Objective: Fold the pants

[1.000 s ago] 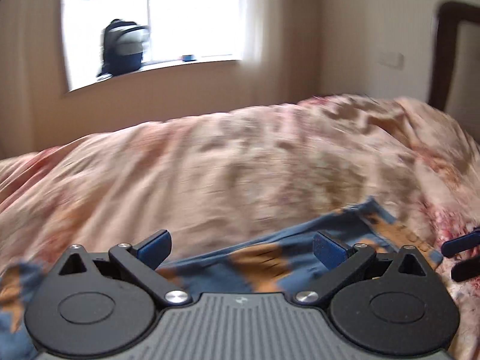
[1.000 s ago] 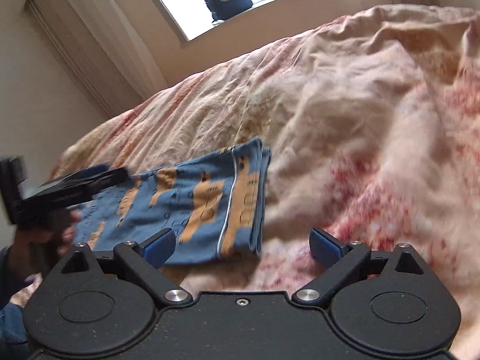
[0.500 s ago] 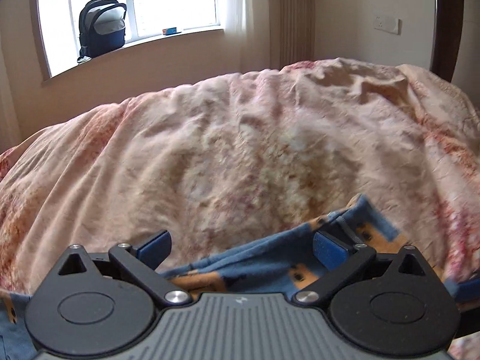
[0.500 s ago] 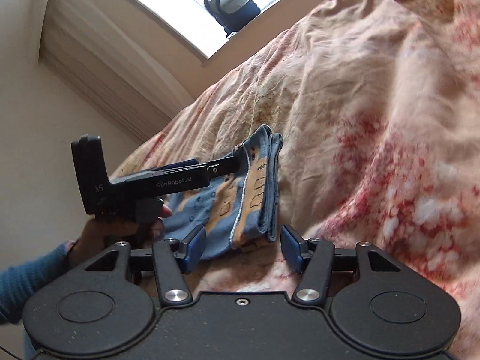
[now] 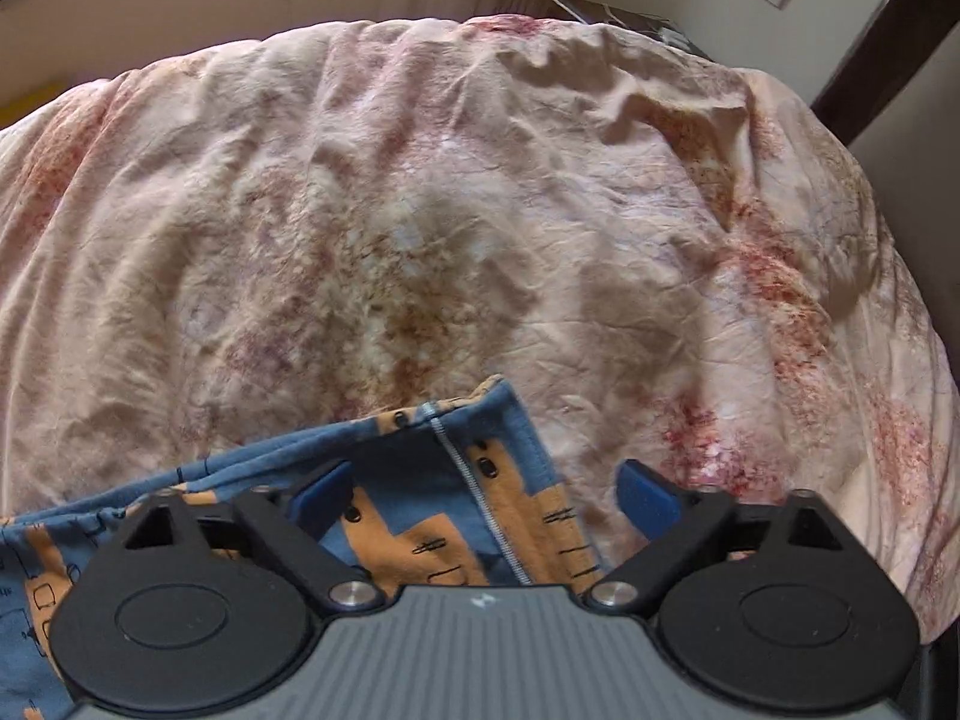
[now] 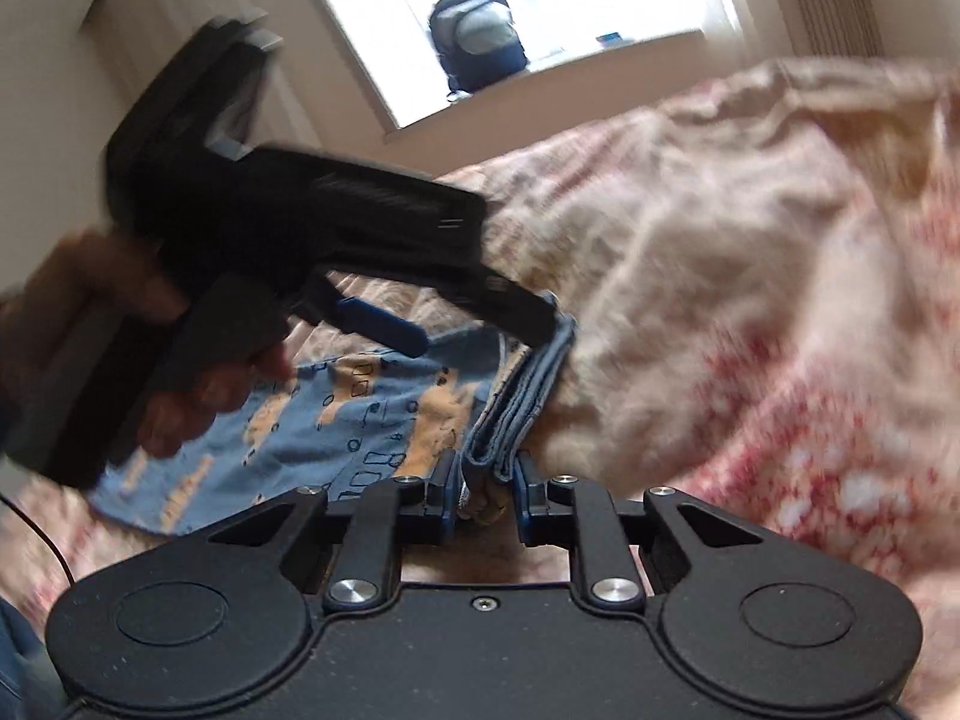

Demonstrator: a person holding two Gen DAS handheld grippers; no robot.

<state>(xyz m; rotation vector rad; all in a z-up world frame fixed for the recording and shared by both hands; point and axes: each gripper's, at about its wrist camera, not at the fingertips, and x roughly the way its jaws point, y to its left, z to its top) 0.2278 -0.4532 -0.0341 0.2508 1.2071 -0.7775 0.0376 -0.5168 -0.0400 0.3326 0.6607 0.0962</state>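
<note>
1. Two grippers are set at the pants (image 5: 420,516), which lie partly folded on the bed (image 5: 420,228); the window (image 6: 516,18) is seen beyond the bed's far side.
2. A slip is judged the main risk: the stacked edge of the pants is thick and layered, so only the outer layers may be caught and the inner ones left behind when the edge is lifted.
3. The bed cover under the pants could also be pinched, since it is soft and rumpled just beside the edge.
4. An uneven fold is likely if one corner is pulled before the other is secured.
5. The right gripper (image 6: 487,489) is narrow and closing, with the stacked near edge of the pants between its fingers (image 6: 443,495); whether the edge is pressed firmly yet cannot be told.
6. The left gripper (image 5: 483,489) is wide and closing; the far corner of the pants lies between its fingers (image 5: 321,489), and nothing is gripped.
</note>
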